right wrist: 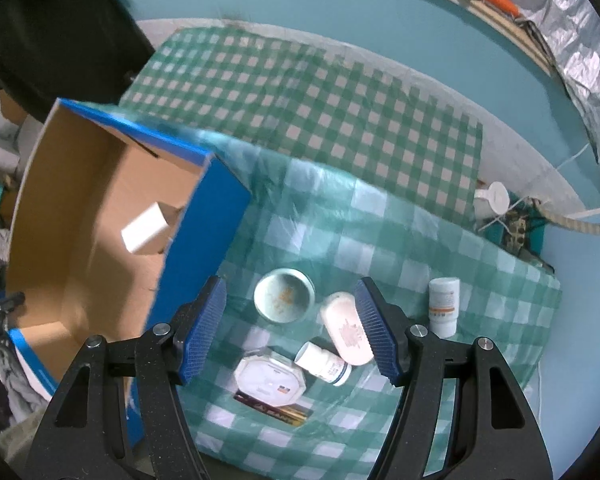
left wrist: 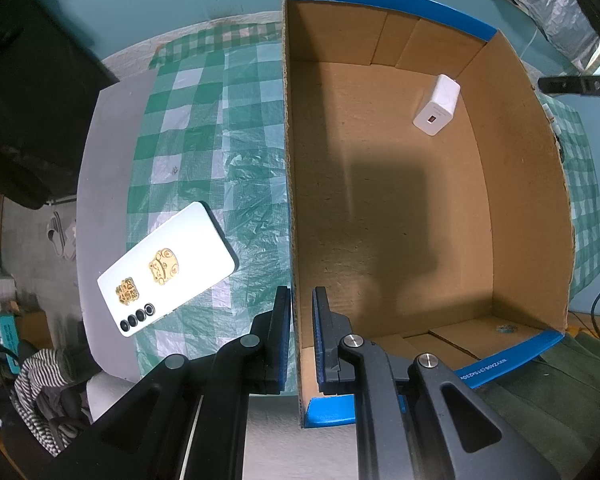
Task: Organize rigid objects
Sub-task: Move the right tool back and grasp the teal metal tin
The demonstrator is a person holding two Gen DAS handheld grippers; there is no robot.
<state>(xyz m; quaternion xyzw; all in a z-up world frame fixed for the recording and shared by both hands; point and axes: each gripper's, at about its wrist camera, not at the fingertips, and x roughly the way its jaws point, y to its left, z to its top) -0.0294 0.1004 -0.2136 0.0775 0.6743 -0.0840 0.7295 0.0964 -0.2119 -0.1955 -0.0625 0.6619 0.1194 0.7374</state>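
Phone [left wrist: 167, 269] only in left view.

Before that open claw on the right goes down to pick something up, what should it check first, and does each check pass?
1. Right gripper open, nothing between the pads: ok.
2. Items under it, the round tin and white bottle, lie clear of each other: not ok, they are crowded.
3. Cardboard box has room: ok, only the white charger is inside.
4. Left gripper steadies the box wall: ok, closed on it.
5. Phone out of the way: ok, across the box.
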